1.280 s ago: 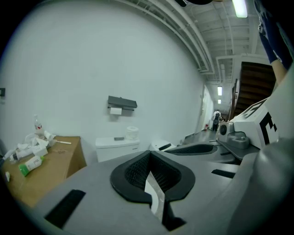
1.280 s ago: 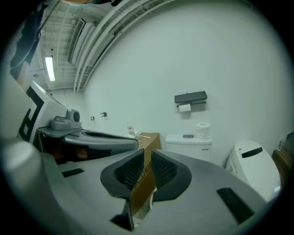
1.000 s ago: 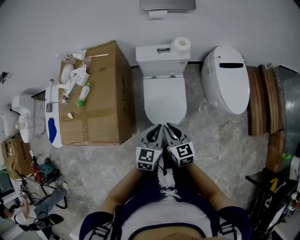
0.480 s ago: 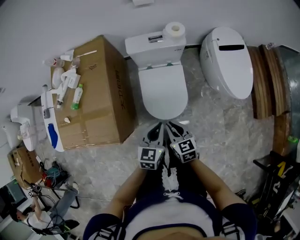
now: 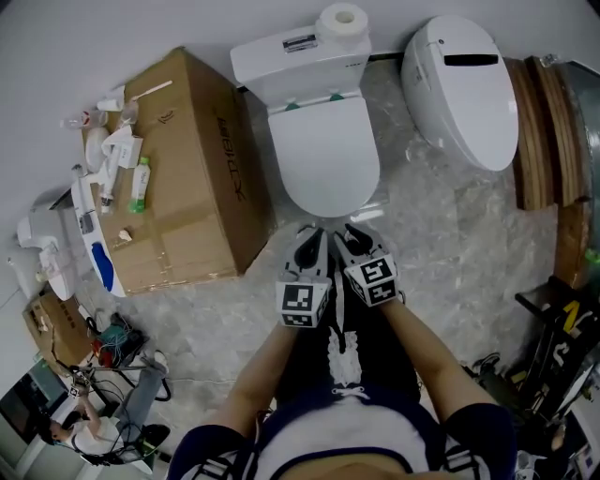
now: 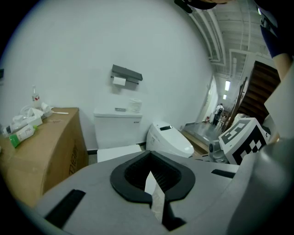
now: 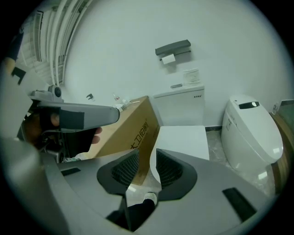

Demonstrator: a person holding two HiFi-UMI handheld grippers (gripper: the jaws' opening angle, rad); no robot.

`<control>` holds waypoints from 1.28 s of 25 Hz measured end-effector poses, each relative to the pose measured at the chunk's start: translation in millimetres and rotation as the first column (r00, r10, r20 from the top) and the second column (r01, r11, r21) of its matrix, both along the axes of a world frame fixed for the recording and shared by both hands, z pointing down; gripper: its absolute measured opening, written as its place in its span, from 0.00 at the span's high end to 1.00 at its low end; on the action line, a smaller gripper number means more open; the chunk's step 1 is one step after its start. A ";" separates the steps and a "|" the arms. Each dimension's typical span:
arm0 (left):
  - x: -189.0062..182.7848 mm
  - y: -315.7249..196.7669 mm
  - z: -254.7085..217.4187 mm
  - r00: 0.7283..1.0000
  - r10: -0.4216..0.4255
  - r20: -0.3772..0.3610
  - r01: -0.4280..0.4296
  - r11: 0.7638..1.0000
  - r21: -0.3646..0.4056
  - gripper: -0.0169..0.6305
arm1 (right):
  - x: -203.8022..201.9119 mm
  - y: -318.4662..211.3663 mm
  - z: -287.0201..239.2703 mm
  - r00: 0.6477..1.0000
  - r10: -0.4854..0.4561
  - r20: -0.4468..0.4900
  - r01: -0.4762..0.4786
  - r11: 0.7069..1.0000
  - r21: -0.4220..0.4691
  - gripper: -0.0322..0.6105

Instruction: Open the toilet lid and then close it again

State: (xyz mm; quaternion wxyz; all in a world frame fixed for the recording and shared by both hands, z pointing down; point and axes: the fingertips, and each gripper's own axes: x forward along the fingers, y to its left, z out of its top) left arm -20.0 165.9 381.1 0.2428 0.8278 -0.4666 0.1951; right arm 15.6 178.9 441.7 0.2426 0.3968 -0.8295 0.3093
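The white toilet has its lid (image 5: 323,155) (image 6: 119,153) (image 7: 181,140) lying flat and closed, with the tank (image 5: 295,61) behind it against the wall. Both grippers hang side by side just in front of the lid's front edge, touching nothing. My left gripper (image 5: 316,232) (image 6: 149,172) is shut, its pads meeting at the tips with nothing held. My right gripper (image 5: 345,231) (image 7: 148,158) stands a little open; the box and floor show through its gap and nothing is between the pads.
A large cardboard box (image 5: 183,159) (image 7: 131,133) with tubes and bottles on top stands left of the toilet. A second white toilet (image 5: 459,89) (image 6: 170,140) lies to the right, with wooden rings (image 5: 539,131) beyond. A paper roll (image 5: 340,19) sits on the tank. Cables and gear (image 5: 103,342) lie at lower left.
Both grippers have sunk lower in front of the toilet, still side by side. The head view has shifted, so the toilet now sits higher and nearer in the picture.
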 end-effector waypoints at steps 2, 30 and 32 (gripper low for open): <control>0.2 1.3 11.1 1.000 -0.001 0.005 0.001 1.000 -0.015 0.97 | 2.5 2.4 14.7 1.000 0.007 -0.004 -0.007 1.000 -0.026 0.83; 4.9 20.6 114.0 0.995 0.081 0.056 -0.077 0.994 -0.077 0.97 | 4.5 23.0 182.5 0.972 0.204 0.116 -0.134 0.889 -0.438 0.80; 4.8 22.3 117.8 0.994 0.088 0.059 -0.084 0.993 -0.078 0.97 | 2.3 25.8 194.1 0.964 0.224 0.146 -0.129 0.869 -0.477 0.80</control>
